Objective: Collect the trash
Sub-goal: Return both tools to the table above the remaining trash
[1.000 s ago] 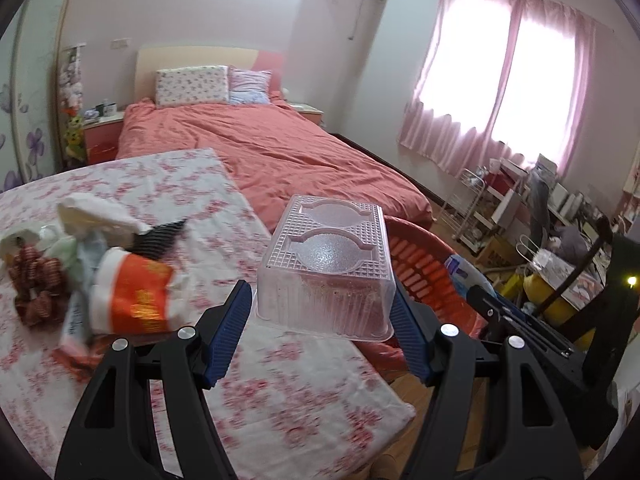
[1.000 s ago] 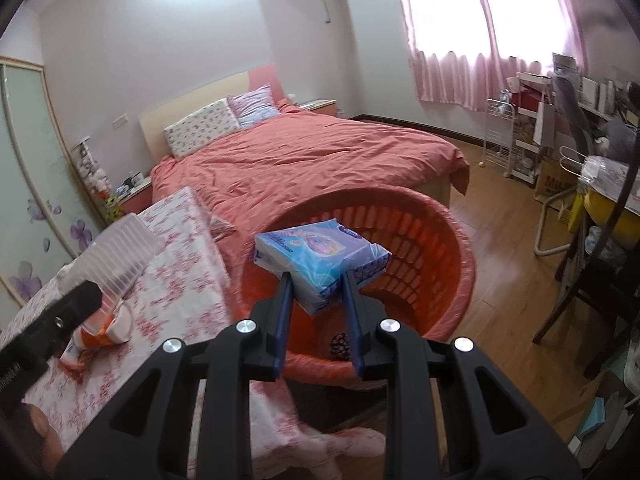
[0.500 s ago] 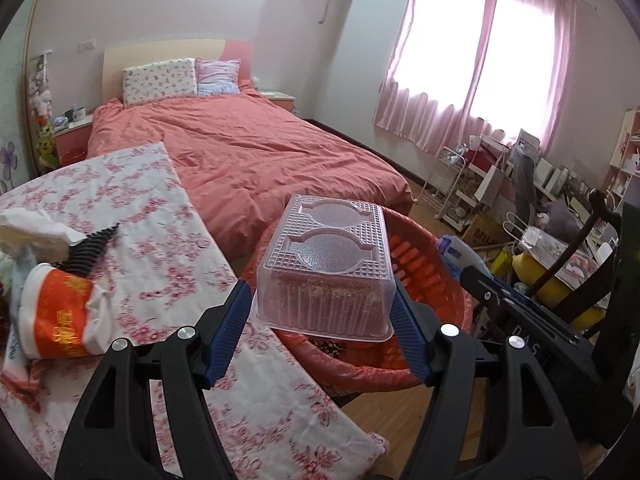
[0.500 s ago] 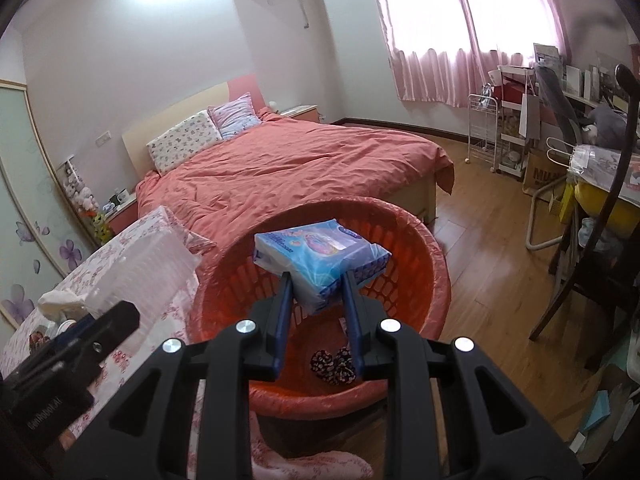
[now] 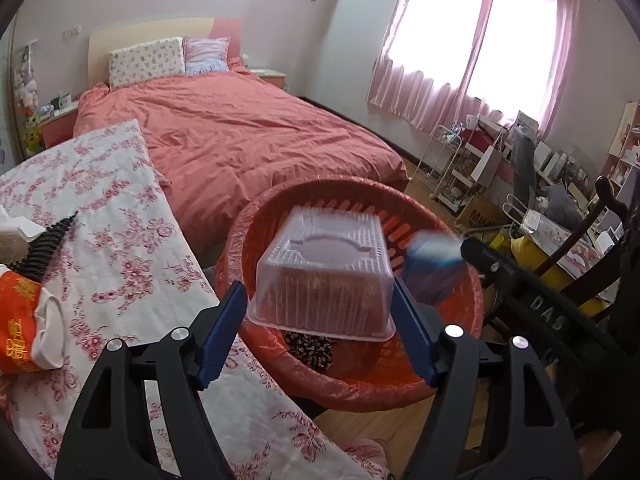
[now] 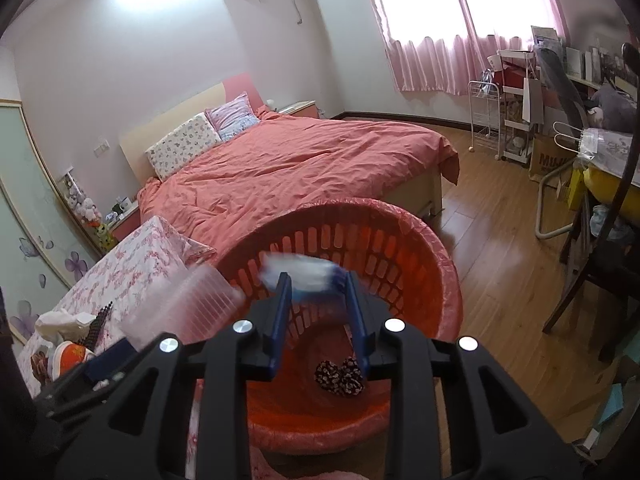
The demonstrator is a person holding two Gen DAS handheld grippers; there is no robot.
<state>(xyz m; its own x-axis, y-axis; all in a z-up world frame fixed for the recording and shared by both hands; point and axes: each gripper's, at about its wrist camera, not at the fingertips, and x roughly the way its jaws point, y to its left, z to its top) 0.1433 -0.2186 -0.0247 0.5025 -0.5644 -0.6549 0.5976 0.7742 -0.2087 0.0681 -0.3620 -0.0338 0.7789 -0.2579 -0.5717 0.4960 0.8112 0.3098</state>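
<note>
My left gripper is shut on a clear plastic food box, held over the near rim of the red laundry basket. My right gripper has its jaws apart; the blue-and-white tissue pack is blurred between its tips, loose over the red basket. The pack also shows as a blue blur in the left wrist view. A dark patterned bundle lies in the basket bottom.
A table with a floral cloth stands left of the basket, holding a red-and-white cup, a black ridged piece and crumpled paper. A pink bed lies behind. A chair and cluttered shelves stand at the right.
Both grippers moved over the basket. The right jaws opened wider and the tissue pack came loose, now blurred. The left gripper still holds the clear box.
</note>
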